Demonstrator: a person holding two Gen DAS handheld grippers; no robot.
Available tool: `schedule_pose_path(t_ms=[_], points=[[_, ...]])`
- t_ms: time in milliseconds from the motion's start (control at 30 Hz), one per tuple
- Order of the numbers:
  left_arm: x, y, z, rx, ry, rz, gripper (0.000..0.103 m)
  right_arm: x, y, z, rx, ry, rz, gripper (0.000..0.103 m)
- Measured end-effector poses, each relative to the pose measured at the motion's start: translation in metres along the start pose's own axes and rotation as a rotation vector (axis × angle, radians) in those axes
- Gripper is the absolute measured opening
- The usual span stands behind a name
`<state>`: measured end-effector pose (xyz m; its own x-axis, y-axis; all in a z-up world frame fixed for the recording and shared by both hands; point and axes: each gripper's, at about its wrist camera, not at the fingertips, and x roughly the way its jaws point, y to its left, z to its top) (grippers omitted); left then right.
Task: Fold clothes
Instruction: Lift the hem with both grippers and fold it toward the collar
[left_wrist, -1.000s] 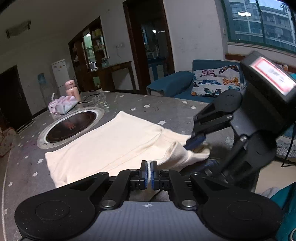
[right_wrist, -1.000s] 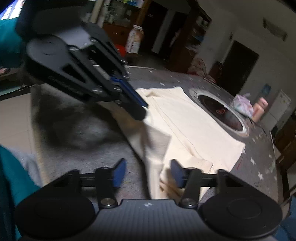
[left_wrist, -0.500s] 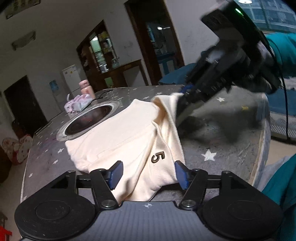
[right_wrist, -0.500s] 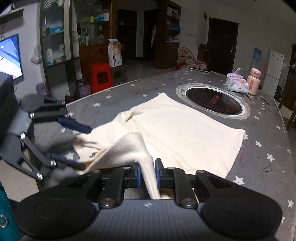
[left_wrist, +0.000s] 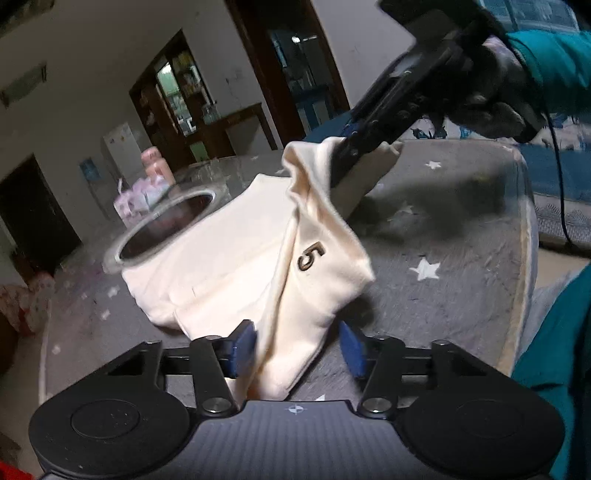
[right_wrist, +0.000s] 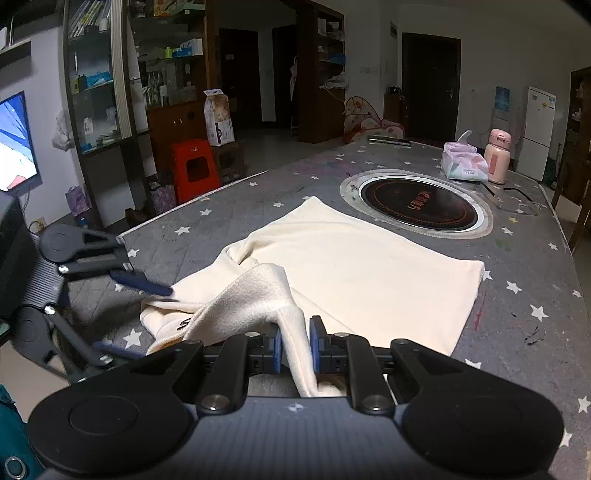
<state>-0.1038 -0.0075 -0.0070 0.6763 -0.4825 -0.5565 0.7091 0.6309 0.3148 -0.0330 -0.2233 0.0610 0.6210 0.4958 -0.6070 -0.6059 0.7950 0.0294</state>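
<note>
**Cream garment half lifted off the star-print table**

Closest to me, the left gripper (left_wrist: 297, 347) is hanging with its blue-padded fingers spread wide; a soft fold of the cream garment (right_wrist: 354, 273) is drooping between them, and neither pad seems to be touching it. The right gripper (right_wrist: 295, 345) is pinching a narrow ridge of the same cloth, its pads pressing in from both sides, and a gloved hand (left_wrist: 484, 92) in a teal sleeve is gripping its handle.

The garment looks like thick, fleecy knit, matte and slightly fuzzy on the turned-over underside. A small dark embroidered "5" (left_wrist: 310, 256) is showing on the lifted flap. The near end is bunching and rising into a tent of folds, while the far part is lying flat as a broad rectangle. Its long axis is running away from the grippers toward the round, glossy black cooktop (right_wrist: 417, 205) with a metal ring, sunk in the table.

The table (right_wrist: 524, 295) is wearing a grey quilted cover dotted with white stars. Beyond the cooktop, a soft tissue pack (right_wrist: 463, 164) and a pink bottle (right_wrist: 496, 157) are standing side by side.
</note>
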Motion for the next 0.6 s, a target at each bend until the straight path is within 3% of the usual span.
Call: schedule_pose_path(t_ms=[33,100,167,467,600], points=[[-0.002,0.002,0.000,-0.016,-0.002,-0.002,0.049,0.000,0.000,0.000,-0.003,0.000,-0.003,0.013],[-0.005,0.006,0.001,-0.047,-0.005,-0.007,0.023,0.001,0.001,-0.002,-0.009,-0.001,-0.011,0.013],[-0.009,0.009,0.001,-0.078,-0.009,-0.012,0.013,0.003,0.002,-0.006,-0.018,0.001,-0.022,0.012],[-0.026,0.025,0.003,-0.217,-0.026,-0.033,0.010,-0.022,0.019,-0.028,-0.030,-0.044,0.008,0.005],[-0.066,0.012,0.006,-0.236,-0.037,-0.067,0.010,-0.053,0.032,-0.035,-0.027,-0.033,0.070,0.005]])
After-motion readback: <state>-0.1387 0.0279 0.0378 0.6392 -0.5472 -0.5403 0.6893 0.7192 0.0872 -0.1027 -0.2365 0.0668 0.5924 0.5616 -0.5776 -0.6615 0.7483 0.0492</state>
